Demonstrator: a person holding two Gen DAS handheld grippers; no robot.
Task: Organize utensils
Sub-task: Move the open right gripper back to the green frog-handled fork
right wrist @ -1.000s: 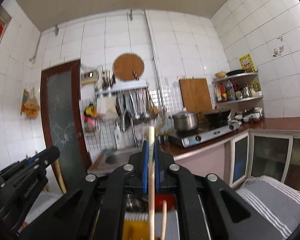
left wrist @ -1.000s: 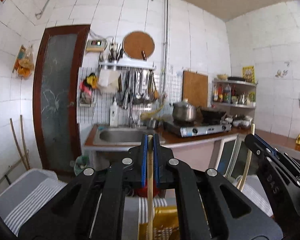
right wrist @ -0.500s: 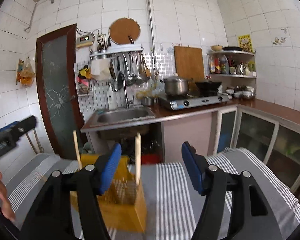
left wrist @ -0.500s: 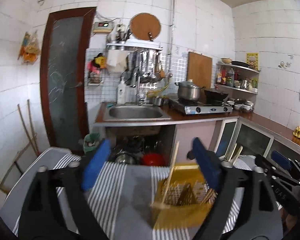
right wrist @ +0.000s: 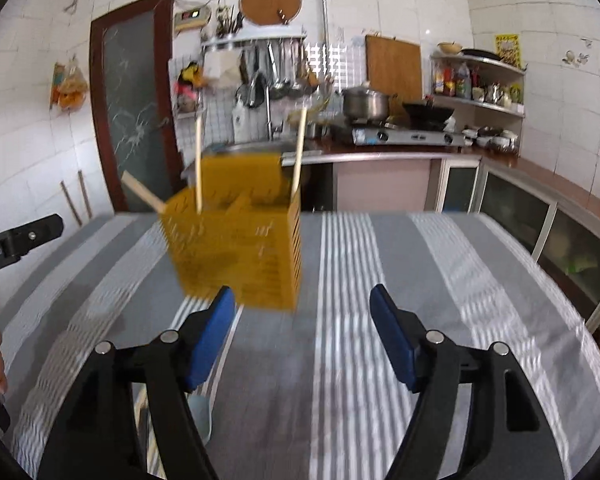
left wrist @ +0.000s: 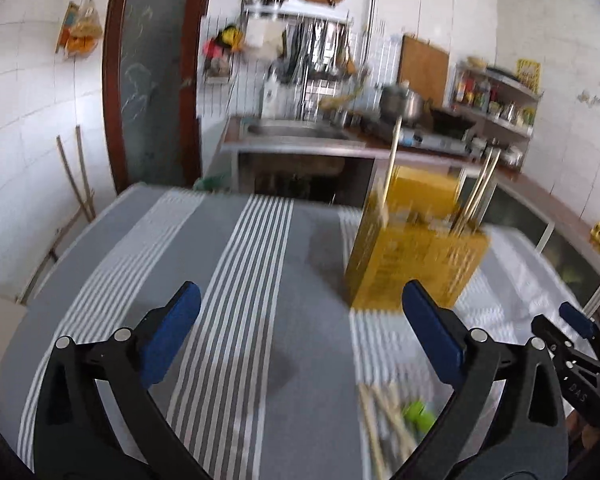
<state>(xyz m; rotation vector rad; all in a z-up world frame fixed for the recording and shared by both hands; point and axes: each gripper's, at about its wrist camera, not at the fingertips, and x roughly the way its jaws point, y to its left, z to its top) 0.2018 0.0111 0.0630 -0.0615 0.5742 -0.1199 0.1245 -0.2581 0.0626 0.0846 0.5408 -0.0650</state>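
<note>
Left wrist view: the left gripper (left wrist: 300,326) has just been opening; its jaws stand wide apart with nothing between them. A yellow utensil caddy (left wrist: 414,256) stands on the striped tablecloth (left wrist: 236,280), chopsticks (left wrist: 392,164) upright inside. Loose chopsticks (left wrist: 382,420) lie near the caddy, blurred.

Right wrist view: the right gripper (right wrist: 302,336) has likewise just been opening, jaws released and empty. The caddy (right wrist: 240,248) stands just beyond its fingers (right wrist: 210,336). A pale spoon (right wrist: 202,416) lies nearer than the caddy.
</note>
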